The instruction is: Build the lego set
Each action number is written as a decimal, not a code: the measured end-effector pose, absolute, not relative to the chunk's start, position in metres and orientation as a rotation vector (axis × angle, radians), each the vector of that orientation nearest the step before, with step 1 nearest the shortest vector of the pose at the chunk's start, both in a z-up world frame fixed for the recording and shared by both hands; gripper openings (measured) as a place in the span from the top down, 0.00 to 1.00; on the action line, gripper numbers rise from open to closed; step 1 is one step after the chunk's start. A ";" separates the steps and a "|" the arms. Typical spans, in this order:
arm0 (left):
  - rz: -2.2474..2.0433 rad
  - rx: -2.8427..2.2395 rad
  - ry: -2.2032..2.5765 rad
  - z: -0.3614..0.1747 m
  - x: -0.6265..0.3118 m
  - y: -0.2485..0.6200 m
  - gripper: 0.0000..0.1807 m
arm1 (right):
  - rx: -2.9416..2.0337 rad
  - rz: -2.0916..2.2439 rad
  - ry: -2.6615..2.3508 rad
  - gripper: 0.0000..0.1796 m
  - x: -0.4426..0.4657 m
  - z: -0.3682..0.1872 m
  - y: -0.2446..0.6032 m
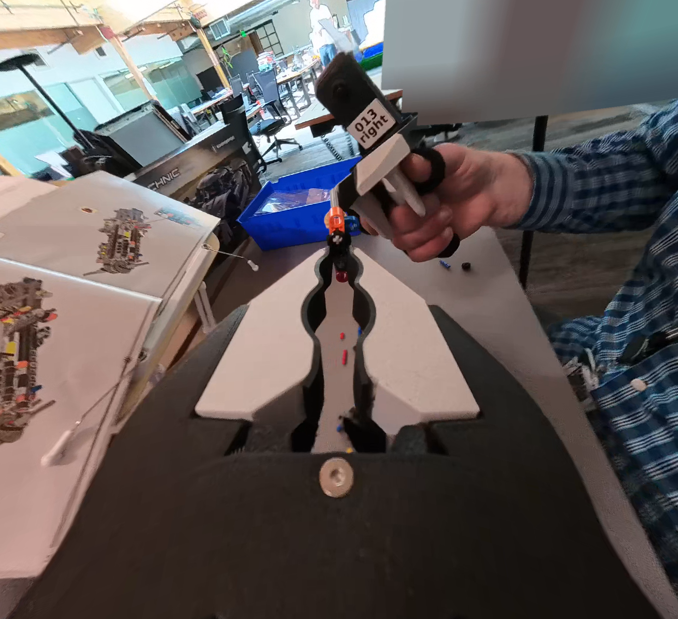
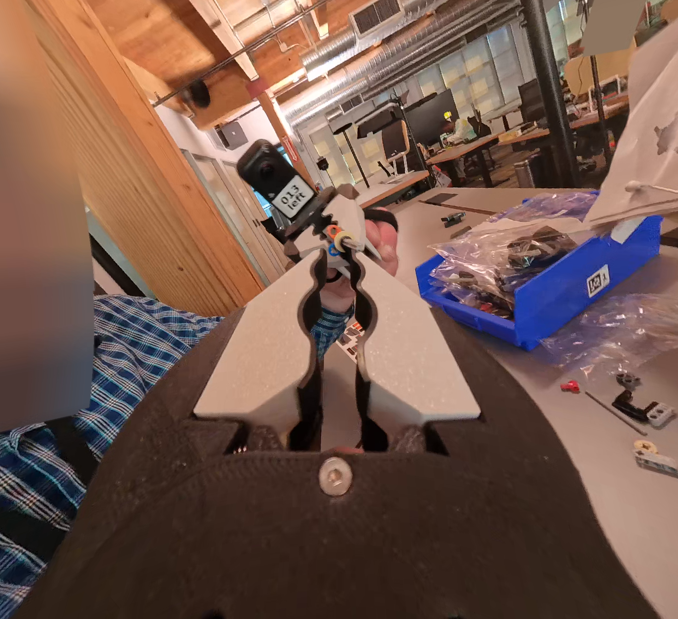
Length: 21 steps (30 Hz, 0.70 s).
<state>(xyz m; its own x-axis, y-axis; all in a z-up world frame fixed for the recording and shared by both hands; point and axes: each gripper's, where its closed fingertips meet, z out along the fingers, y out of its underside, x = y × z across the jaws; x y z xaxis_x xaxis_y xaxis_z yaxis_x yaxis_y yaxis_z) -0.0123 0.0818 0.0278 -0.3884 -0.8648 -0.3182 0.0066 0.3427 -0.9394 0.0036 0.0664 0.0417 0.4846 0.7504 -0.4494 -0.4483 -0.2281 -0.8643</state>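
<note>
Lego sub-assembly (image 1: 338,249) hung in the air between both tools: left gripper (image 1: 339,260) pinched its black end, right gripper (image 1: 343,214) pinched the orange end. Uneven pushing could twist it loose, dropping pieces on the table (image 1: 477,271).

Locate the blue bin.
In the right wrist view the blue bin sits right of centre on the grey table, holding plastic bags of parts, below the instruction booklet.

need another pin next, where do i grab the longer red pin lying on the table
Pinch the longer red pin across its middle, coming straight down from above. It lies flat on the table, so only its long sides are free.
</note>
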 end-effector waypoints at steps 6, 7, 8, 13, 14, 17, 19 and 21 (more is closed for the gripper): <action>-0.980 -0.665 1.695 0.031 -0.013 0.084 0.97 | -1.428 1.184 -0.239 0.96 0.006 0.038 0.070; -0.971 -0.661 1.690 0.032 -0.013 0.084 0.97 | -1.440 1.186 -0.231 0.95 0.006 0.037 0.071; -0.959 -0.655 1.693 0.032 -0.013 0.084 0.97 | -1.443 1.193 -0.228 0.94 0.007 0.036 0.071; -0.927 -0.620 1.671 0.032 -0.012 0.083 0.97 | -1.452 1.238 -0.205 0.93 0.008 0.033 0.071; -0.937 -0.621 1.660 0.034 -0.012 0.083 0.97 | -1.453 1.248 -0.211 0.93 0.007 0.032 0.070; -0.947 -0.625 1.665 0.033 -0.012 0.083 0.97 | -1.438 1.256 -0.205 0.92 0.008 0.033 0.069; -0.977 -0.631 1.680 0.031 -0.012 0.081 0.97 | -1.409 1.272 -0.197 0.92 0.010 0.037 0.070; -0.978 -0.628 1.682 0.031 -0.011 0.081 0.97 | -1.413 1.271 -0.207 0.94 0.009 0.037 0.071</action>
<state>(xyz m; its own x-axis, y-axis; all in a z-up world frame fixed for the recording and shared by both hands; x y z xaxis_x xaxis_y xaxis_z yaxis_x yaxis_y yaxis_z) -0.0107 0.0808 0.0308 -0.3184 -0.7937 -0.5183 0.0579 0.5295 -0.8464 0.0090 0.0708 0.0373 0.3949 0.7333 -0.5534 -0.5198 -0.3184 -0.7928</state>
